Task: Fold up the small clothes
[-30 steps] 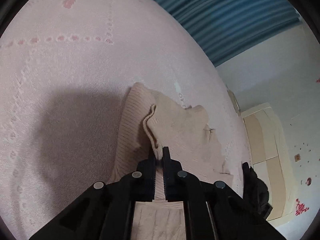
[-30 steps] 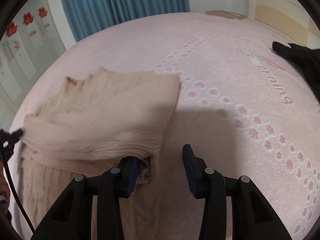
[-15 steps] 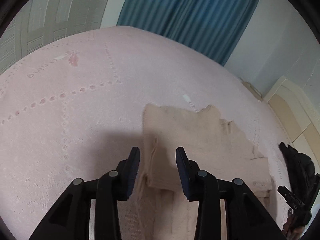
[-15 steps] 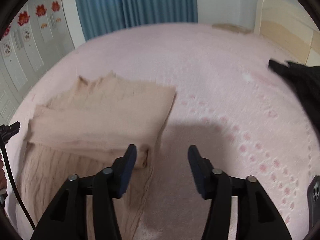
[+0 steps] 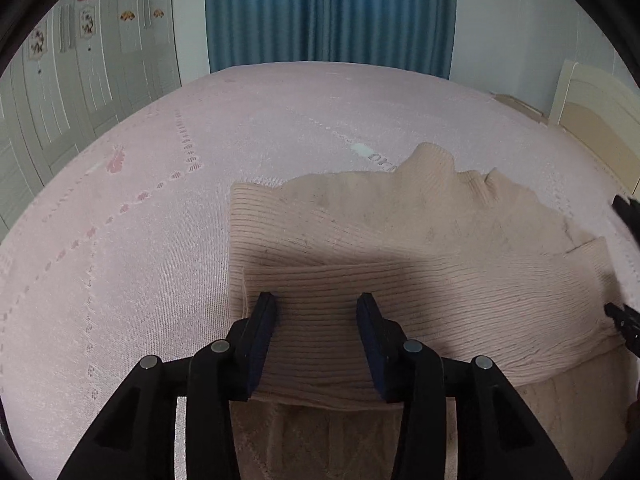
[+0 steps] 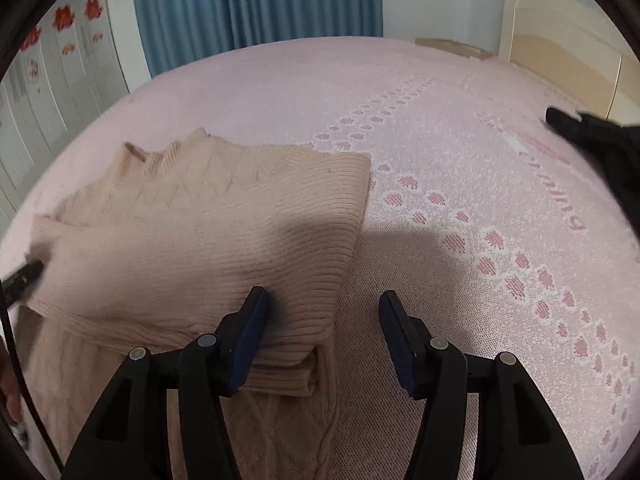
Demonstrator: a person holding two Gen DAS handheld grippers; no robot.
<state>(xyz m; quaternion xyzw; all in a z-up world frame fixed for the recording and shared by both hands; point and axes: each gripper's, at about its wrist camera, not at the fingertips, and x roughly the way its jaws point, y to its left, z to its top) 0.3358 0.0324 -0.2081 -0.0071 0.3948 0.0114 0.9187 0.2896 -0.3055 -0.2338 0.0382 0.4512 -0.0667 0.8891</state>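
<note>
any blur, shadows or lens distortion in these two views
Left wrist: fisheye bows the bed into a dome; gripper shadow darkens the sweater; black object at right edge is smeared. Right wrist: same bulge; shadow across sweater and bedspread.

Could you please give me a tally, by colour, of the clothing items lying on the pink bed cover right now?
Beige: 1, the knit sweater, partly folded, sleeves laid across its body
Black: 1, the dark garment at the far right edge
Total: 2, both on the bed cover
</note>
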